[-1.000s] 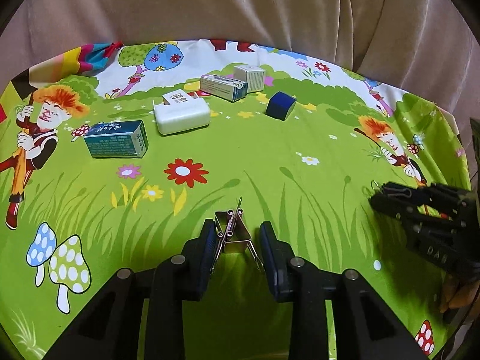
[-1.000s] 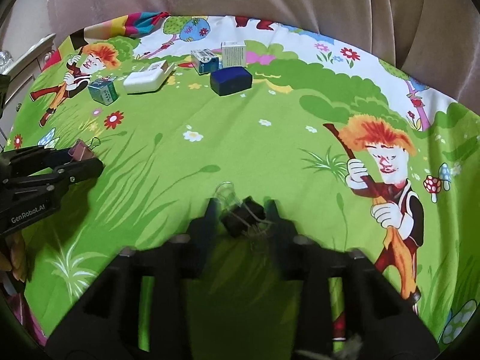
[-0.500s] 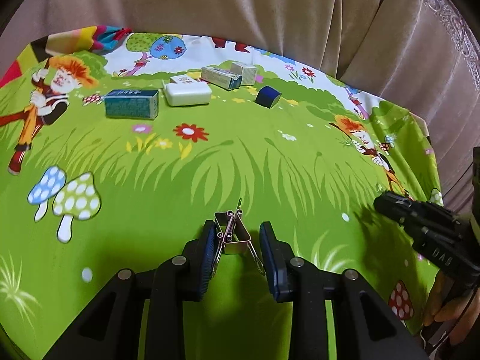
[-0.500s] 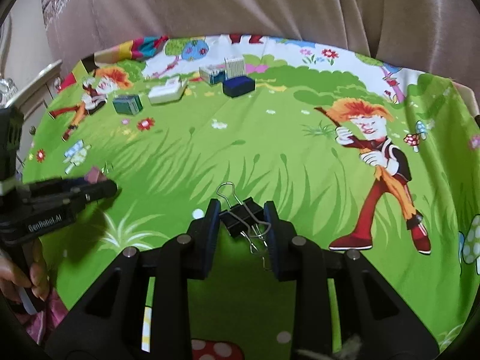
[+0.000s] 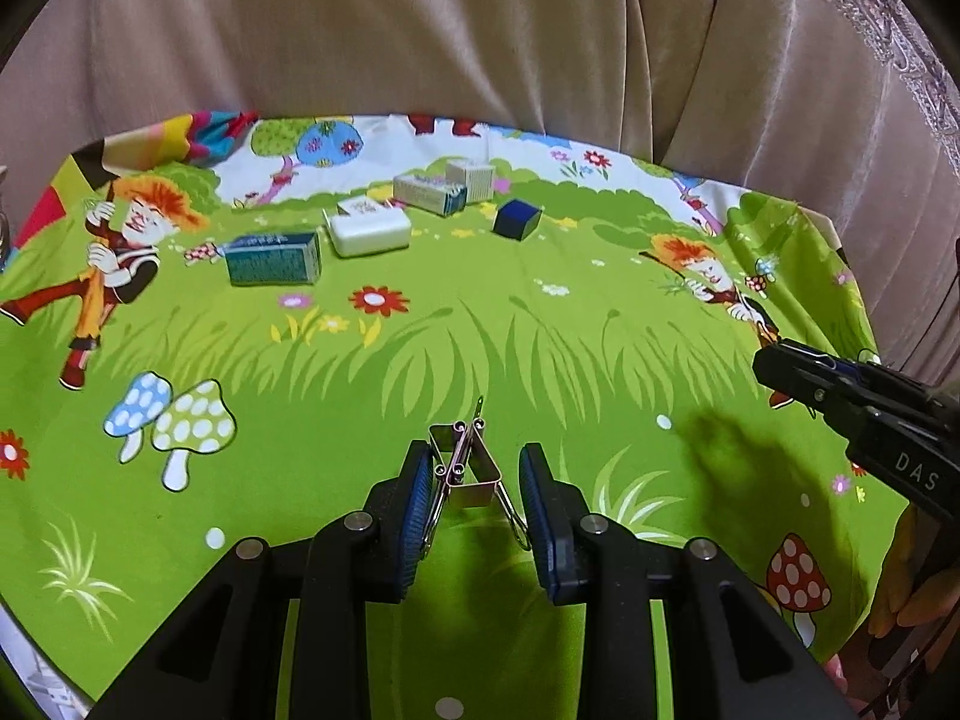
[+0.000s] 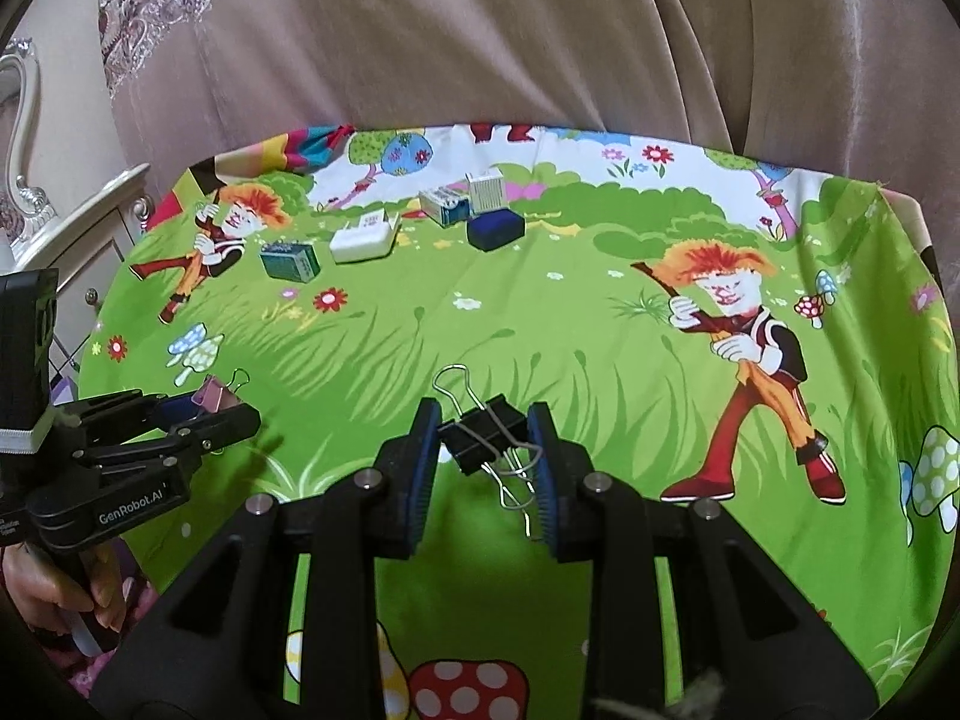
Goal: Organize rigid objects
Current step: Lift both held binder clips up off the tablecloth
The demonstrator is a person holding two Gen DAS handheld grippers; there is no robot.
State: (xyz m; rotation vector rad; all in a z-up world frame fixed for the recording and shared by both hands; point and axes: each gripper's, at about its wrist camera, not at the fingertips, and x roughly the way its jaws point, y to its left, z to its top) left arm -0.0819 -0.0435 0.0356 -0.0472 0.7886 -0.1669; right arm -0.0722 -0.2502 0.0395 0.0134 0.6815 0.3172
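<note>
My left gripper [image 5: 474, 480] was closed around a pink binder clip [image 5: 465, 465], held just above the tablecloth [image 5: 540, 348], a green cartoon print. My right gripper [image 6: 483, 444] clamped a black binder clip [image 6: 480, 435], its wire handles trailing back between the blue pads [image 6: 423, 450]. Both clips hung near the cloth's front edge. Well beyond them, near the far edge, sat a loose row: a teal box [image 5: 273, 258], a white charger block [image 5: 369, 231], two small cartons [image 5: 444, 189] and a dark blue block [image 5: 516, 219]. A beige curtain [image 5: 480, 30] hung behind.
</note>
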